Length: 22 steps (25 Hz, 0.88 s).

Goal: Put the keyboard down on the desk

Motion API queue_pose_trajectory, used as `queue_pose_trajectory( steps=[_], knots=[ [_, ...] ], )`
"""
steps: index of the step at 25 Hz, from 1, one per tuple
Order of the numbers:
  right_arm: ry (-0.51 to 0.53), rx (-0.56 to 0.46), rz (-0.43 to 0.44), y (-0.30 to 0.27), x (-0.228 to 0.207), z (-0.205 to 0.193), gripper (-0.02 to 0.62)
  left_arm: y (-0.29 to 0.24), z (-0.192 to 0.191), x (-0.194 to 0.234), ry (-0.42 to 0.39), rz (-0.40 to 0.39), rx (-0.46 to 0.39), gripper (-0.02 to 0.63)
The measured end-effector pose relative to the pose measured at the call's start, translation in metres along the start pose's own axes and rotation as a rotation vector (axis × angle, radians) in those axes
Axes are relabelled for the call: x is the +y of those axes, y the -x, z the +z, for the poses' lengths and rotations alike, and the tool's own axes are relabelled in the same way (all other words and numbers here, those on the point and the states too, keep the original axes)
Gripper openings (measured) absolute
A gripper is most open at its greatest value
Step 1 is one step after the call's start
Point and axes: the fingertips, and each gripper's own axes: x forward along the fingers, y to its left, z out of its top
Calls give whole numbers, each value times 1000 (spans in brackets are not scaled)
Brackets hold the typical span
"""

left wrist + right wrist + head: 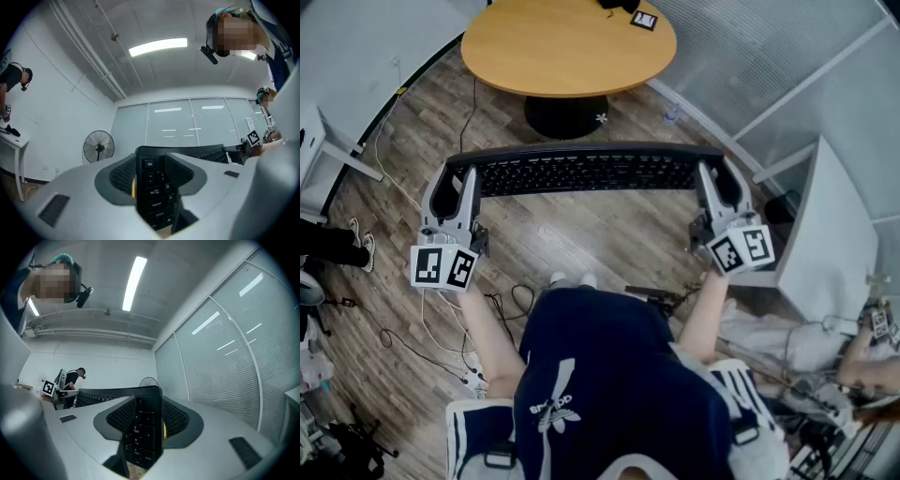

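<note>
A long black keyboard (581,173) hangs level above the wood floor, in front of the person's body. My left gripper (455,195) is shut on its left end and my right gripper (717,187) is shut on its right end. In the left gripper view the keyboard's Esc end (151,187) stands on edge between the ribbed pads of the left gripper (151,169). The right gripper view shows the number-pad end (140,432) clamped the same way in the right gripper (146,414). A round wooden table (567,47) stands just beyond the keyboard.
A marker card (644,21) lies on the round table's far side. A white desk (830,234) stands at the right, another white desk (314,141) at the left. Cables (412,328) trail over the floor. A standing fan (98,146) and another person (11,79) are farther off.
</note>
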Motion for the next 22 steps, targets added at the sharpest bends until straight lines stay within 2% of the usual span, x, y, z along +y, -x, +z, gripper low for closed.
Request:
queue_pose_trajectory(
  steps=[12,22],
  knots=[
    [-46,-4,-1,-1,-11,-11,160,1,0,1,6,18,0,191],
    [-10,11,-1,-3,-11,0,160,-1,3,-2,12,20,5,191]
  ],
)
